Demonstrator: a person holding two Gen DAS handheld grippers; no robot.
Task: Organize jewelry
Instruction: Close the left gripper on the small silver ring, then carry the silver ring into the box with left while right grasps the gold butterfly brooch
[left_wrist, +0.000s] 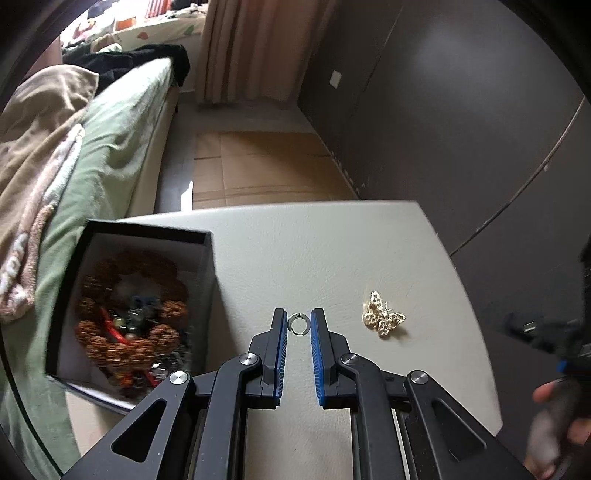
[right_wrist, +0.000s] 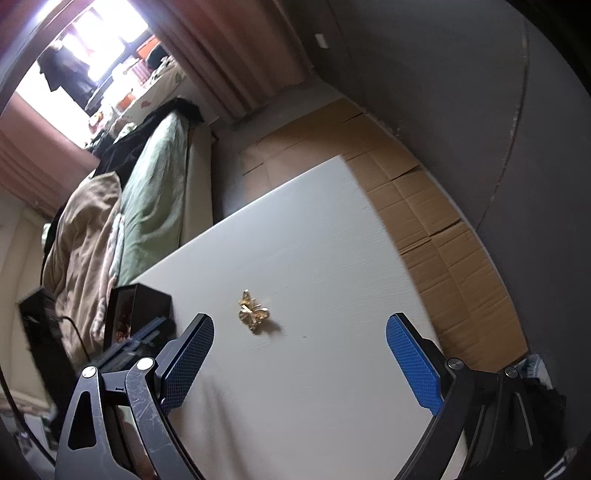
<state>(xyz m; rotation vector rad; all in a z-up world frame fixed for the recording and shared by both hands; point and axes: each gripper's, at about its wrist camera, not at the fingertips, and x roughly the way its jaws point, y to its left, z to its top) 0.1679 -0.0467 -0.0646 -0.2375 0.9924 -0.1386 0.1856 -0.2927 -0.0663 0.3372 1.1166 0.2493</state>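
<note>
Left wrist: ring (left_wrist: 297, 324) lies between left claw (left_wrist: 298, 325) tips.

Both wrist views look down along their fingers, close over the tabletop (left_wrist: 332, 236), sharing its butterfly brooch (left_wrist: 383, 314) and box (left_wrist: 129, 306).

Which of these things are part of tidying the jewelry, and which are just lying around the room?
Part of the job:
- small ring between the left claw fingers
- gold butterfly piece
- black box of jewelry
- open right claw

Just lying about:
- green blanket
- cardboard on the floor
- curtain
</note>
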